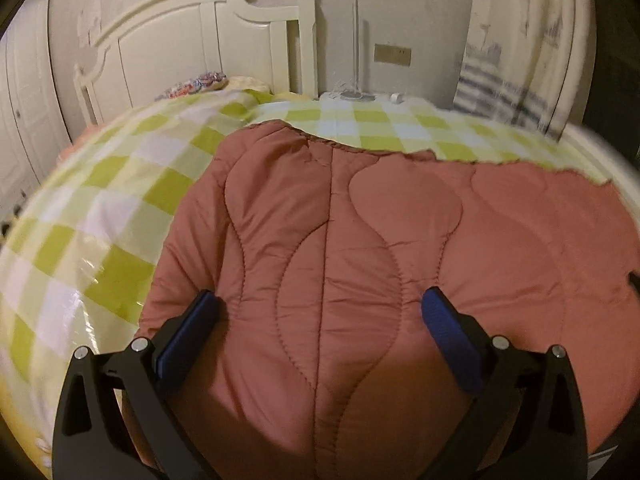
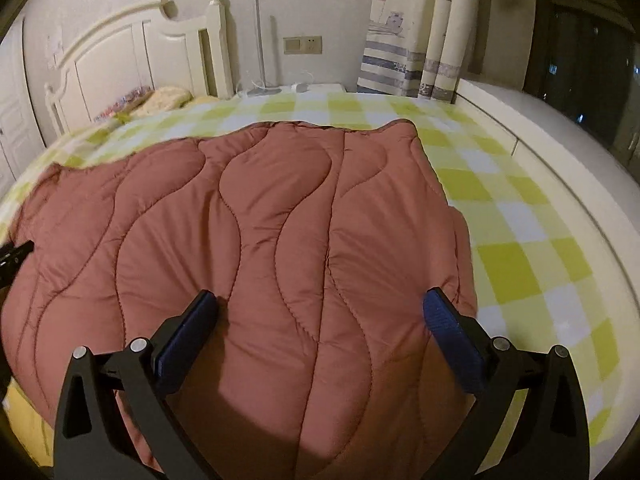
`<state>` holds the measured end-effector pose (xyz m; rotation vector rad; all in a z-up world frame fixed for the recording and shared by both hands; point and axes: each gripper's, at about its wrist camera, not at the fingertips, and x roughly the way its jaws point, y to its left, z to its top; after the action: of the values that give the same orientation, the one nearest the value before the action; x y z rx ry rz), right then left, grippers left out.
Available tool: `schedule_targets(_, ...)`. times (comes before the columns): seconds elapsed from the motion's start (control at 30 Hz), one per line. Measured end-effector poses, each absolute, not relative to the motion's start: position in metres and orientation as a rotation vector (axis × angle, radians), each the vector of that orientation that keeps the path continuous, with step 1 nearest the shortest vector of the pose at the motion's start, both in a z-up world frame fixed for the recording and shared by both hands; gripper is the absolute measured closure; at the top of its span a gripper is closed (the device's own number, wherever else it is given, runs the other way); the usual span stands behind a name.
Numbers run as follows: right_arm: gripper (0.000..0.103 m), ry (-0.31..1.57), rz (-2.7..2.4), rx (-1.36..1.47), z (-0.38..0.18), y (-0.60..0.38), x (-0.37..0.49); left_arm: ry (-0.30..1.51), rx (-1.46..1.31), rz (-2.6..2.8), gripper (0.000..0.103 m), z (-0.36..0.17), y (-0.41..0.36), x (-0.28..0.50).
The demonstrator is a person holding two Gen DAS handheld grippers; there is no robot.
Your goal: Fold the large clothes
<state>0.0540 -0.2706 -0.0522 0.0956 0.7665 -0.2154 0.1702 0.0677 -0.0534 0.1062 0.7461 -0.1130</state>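
**Quilted garment on bed, both tools released**

Item 1. Quilted garment [image 1: 360,264]: reddish-brown, padded, stitched in wavy lines. I see it spread flat on the bed [image 1: 100,216], its far edge lying short of the headboard [image 1: 180,40]. In the right wrist view its right edge [image 2: 448,216] falls inside the bed's width, with checked cover showing beside it.

Item 2. Left tool [image 1: 318,308]: I hold it over the near part of the garment, fingers spread wide and released, gripping nothing. Blue pads [image 1: 448,328] face inward. I cannot tell whether the tips touch the fabric.

Item 3. Right tool [image 2: 320,308]: same condition, fingers wide apart and empty, over the garment's near right portion. A dark part [image 2: 14,256] at the left edge of this view sits over the garment; it looks like the other tool, though I cannot be sure.

Item 4. Bed cover [image 2: 520,264]: green, yellow and white check, under the garment.

Item 5. Surroundings: pillow [image 2: 164,98] by the headboard, curtain [image 2: 408,48] with striped hem, wall socket plate [image 2: 302,45], dark window [image 2: 588,60].
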Motion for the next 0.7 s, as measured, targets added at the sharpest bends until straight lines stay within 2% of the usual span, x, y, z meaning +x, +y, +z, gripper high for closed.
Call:
schedule_targets(0.17,0.005,0.712,-0.233,0.072,-0.031,-0.247,0.041,0.755,0.092,-0.12,0.002,-0.055,0.071,0.171)
schedule_targets(0.37,0.005,0.587,-0.013,-0.053,-0.008,-0.168,0.026,0.752,0.098,-0.117,0.002,-0.055,0.068,0.17)
schedule_targets(0.53,0.005,0.687,0.035,-0.17,-0.051,-0.125,0.044,0.75,0.093,-0.119,0.002,-0.055,0.068,0.169)
schedule_targets(0.7,0.005,0.695,0.044,-0.117,-0.041,-0.153,0.043,0.751,0.091,-0.122,0.002,-0.055,0.069,0.169)
